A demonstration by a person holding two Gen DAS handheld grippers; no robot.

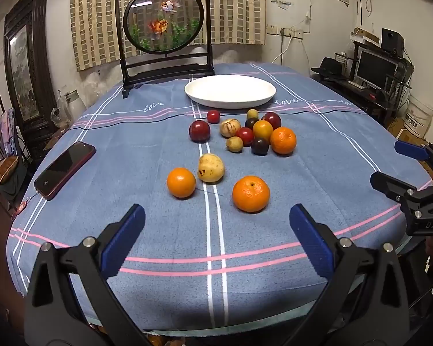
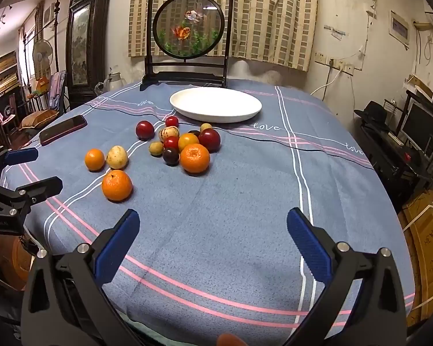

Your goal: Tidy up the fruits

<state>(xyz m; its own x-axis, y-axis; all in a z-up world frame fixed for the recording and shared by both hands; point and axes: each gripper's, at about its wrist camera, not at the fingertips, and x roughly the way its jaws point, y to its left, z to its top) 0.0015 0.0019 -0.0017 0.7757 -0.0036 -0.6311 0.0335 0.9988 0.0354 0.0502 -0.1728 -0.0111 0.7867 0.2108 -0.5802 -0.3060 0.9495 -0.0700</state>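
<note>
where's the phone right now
The phone lies flat at the table's left edge in both views, well left of the nearest orange and apart from the fruit.

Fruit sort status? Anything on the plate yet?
Done: nothing. The white plate is bare. In hand: nothing; the left tongs and right tongs are both open and empty, hanging over the tablecloth. Left: all the fruit, including the nearest orange and the cluster by the plate.
</note>
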